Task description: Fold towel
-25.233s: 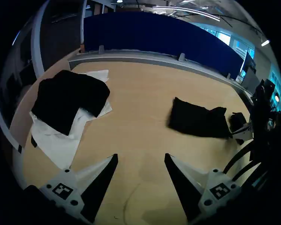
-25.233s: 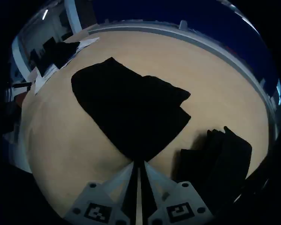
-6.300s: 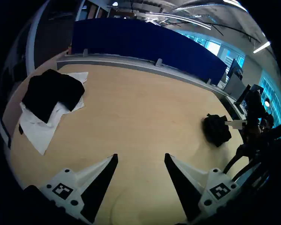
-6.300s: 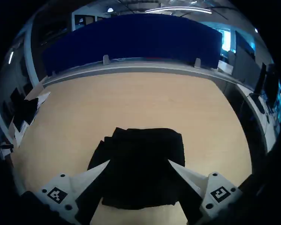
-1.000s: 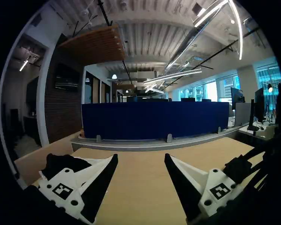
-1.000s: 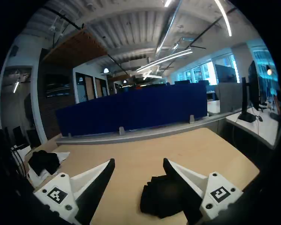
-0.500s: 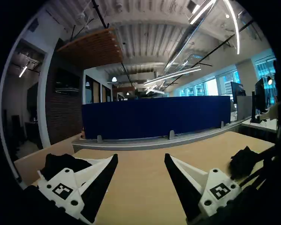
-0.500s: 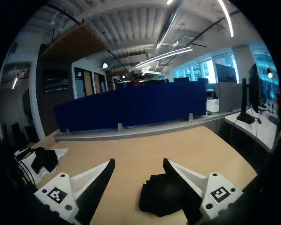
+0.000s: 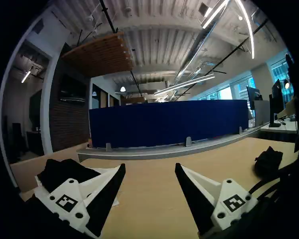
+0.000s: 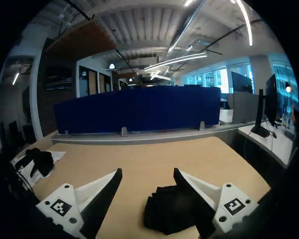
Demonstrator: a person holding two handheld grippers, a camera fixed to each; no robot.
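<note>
Right gripper view shows the folded black towel (image 10: 169,209) lying on the tabletop (image 10: 149,155) just ahead of the right tongs (image 10: 147,172), spread and empty. The left tongs (image 9: 149,167) are spread too. This fold looks done; a dark pile (image 9: 61,171) likely awaits folding.

Both views ride low over the wooden surface (image 9: 149,187), facing nearly level toward the blue partition (image 9: 169,123), which both share. The right gripper view sits close to the folded black towel (image 10: 169,211); the left gripper view catches what is probably the same one at far right.
</note>
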